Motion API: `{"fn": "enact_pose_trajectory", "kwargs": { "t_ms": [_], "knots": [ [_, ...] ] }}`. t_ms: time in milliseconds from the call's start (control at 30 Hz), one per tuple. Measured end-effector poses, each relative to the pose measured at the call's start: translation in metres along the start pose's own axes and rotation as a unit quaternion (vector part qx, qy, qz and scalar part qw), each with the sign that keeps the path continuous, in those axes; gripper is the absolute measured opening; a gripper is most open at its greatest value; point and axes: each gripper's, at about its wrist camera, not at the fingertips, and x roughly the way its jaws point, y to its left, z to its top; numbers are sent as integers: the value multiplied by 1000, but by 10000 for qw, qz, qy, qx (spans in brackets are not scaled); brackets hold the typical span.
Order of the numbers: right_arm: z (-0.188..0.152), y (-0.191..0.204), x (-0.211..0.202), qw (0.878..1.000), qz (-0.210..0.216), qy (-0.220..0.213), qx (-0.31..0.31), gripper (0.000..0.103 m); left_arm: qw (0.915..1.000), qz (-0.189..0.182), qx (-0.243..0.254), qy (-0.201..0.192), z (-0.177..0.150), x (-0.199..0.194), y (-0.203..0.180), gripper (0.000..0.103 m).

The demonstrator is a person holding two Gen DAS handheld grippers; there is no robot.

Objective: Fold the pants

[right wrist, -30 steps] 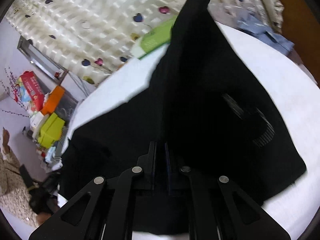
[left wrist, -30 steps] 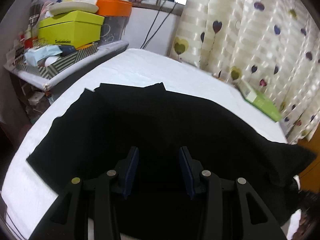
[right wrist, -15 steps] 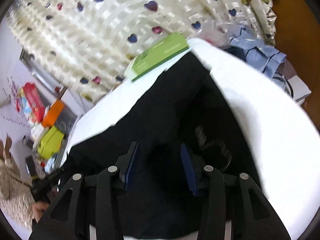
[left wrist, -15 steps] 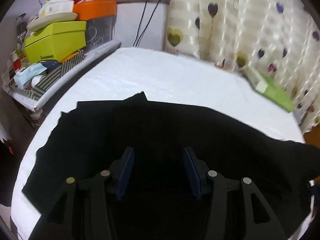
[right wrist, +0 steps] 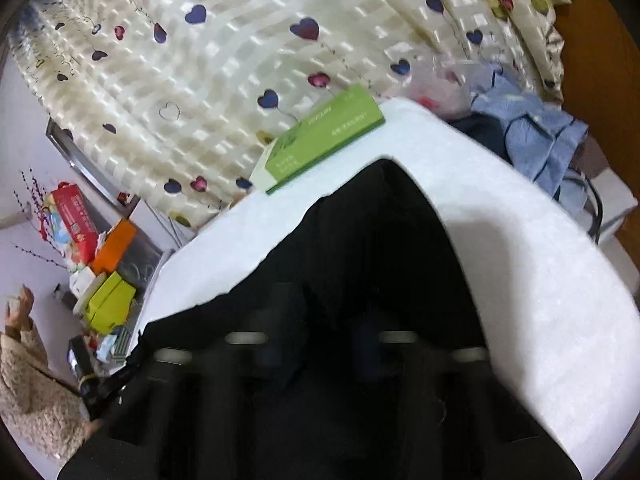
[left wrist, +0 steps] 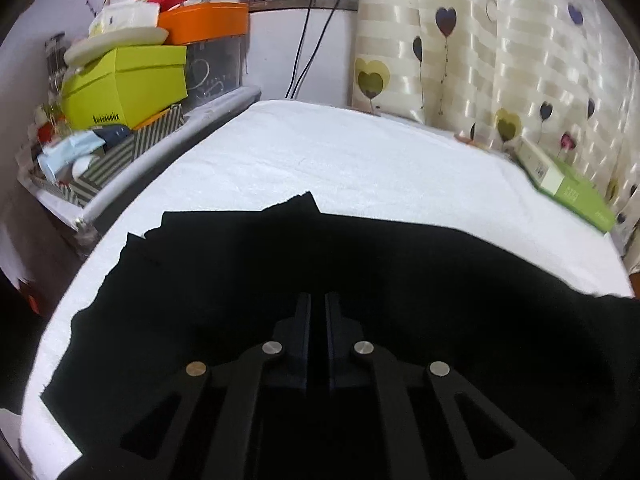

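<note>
The left tongs (left wrist: 317,322) are clenched, the two black jaws nearly meeting over the black cloth pants (left wrist: 400,280); whether any fabric is pinched between them cannot be told, black on black. The right tongs (right wrist: 326,320) are smeared by motion blur, but the jaws stand apart with a dark gap between them, so they read as released and grasping nothing. The pants lie spread across the near half of the white towelling-covered desk (left wrist: 360,160); in the left view a ragged stack of edges shows at the far left corner, which suggests at least one layer is laid over another, and in the right view one end tapers to a rounded point toward the far edge. Judgement: the fold is partly made, the garment is not yet a compact bundle, and further folds and squaring of edges remain. Around it: a flat green and white box (right wrist: 320,136) rests at the far edge against the heart-printed cream curtain (right wrist: 240,60), clear of the cloth. A lime green shoebox (left wrist: 124,84) and an orange plastic tub (left wrist: 204,22) sit stacked on a side shelf. A crumpled blue shirt (right wrist: 536,128) lies off the right end. Nothing stands on the bare far half.
</note>
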Motion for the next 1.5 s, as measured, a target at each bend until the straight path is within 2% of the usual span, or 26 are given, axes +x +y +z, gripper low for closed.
{"fn": "enact_pose_trajectory", "kwargs": {
  "t_ms": [133, 267, 400, 500, 633, 700, 800, 967, 1100, 1233, 1300, 1367, 1400, 1500],
  "knots": [
    [3, -3, -7, 9999, 121, -44, 75, 8, 9986, -331, -354, -224, 0, -20, 22, 7],
    [0, 3, -21, 9994, 313, -84, 83, 8, 9937, -627, -766, -534, -4, -53, 49, 7],
    [-7, 9, -38, 9980, 588, -60, 215, 7, 9875, -831, -1128, -725, -1, -75, 76, 7],
    [-23, 9, -51, 9970, 707, 46, 323, 7, 9852, -826, -1218, -879, -5, -86, 92, 7],
    [-48, -6, -55, 9980, 450, 258, 350, 7, 9838, -901, -1367, -732, -25, -81, 112, 7],
    [-61, -23, -49, 9971, 241, 468, 546, 7, 9846, -924, -1368, -583, -40, -73, 116, 7],
    [-73, -37, -47, 9953, 150, 629, 724, 7, 9851, -891, -1420, -371, -61, -67, 123, 7],
    [-71, -30, -55, 9966, 187, 531, 607, 7, 9821, -1028, -1514, -440, -66, -75, 132, 7],
    [-73, -31, -54, 9969, 89, 582, 521, 7, 9832, -1019, -1433, -491, -68, -78, 129, 7],
    [-81, -44, -50, 9944, 146, 777, 697, 8, 9821, -928, -1635, -145, -74, -69, 141, 9],
    [-78, -43, -57, 9952, 142, 742, 619, 9, 9841, -645, -1634, -249, -76, -79, 147, 9],
    [-74, -38, -69, 9974, -78, 612, 363, 15, 9854, -233, -1652, -351, -76, -90, 155, 9],
    [-73, -36, -74, 9979, -233, 553, 263, 19, 9844, -160, -1708, -393, -75, -95, 160, 9],
    [-68, -34, -92, 9969, -765, 171, -51, 20, 9829, -208, -1740, -570, -69, -110, 163, 9]
  ]
}}
